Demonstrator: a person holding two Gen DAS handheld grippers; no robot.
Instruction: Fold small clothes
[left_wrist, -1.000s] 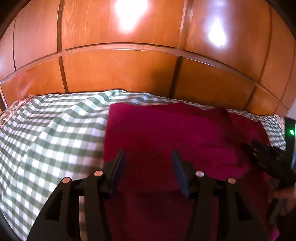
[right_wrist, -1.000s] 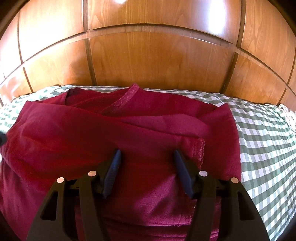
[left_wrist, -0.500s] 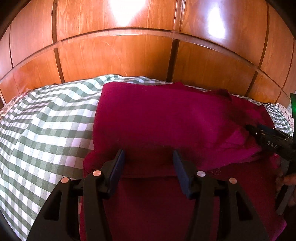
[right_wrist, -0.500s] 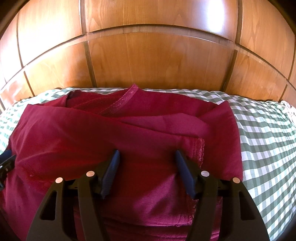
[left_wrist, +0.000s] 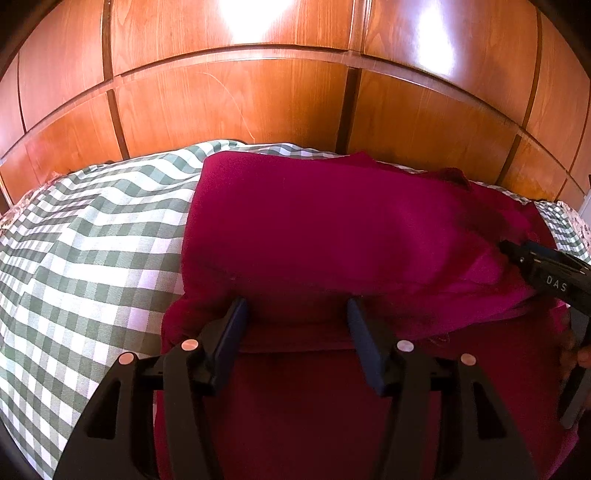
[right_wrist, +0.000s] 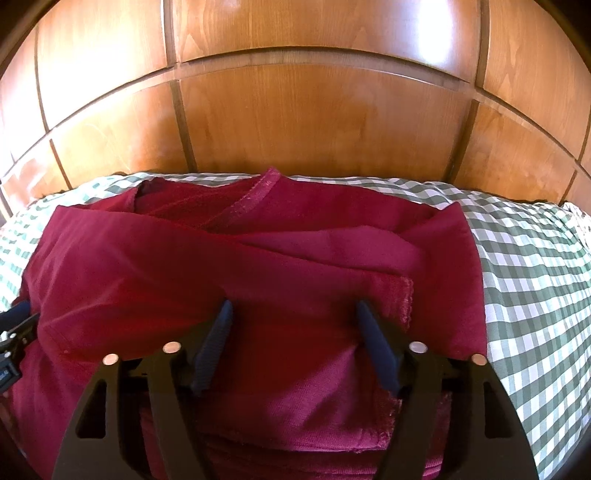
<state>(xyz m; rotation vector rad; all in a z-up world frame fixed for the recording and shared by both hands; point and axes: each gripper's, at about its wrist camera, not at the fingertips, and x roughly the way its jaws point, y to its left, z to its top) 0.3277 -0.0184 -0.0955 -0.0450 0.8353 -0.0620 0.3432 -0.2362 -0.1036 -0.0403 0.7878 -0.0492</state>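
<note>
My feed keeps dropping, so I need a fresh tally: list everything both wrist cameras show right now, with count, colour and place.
garment: one, dark red, part folded, lying on the cloth, its neckline toward the panels; also seen at.
cloth: one, green and white check, spread under the garment; also seen at.
panels: several, glossy brown wood, upright behind the cloth.
left gripper: one, black with dark blue fingers, open over the garment's near fold; its edge shows at far left in the right wrist view.
right gripper: one, black with dark blue fingers, open over the garment's hemmed edge; also seen at, marked DAS.
</note>
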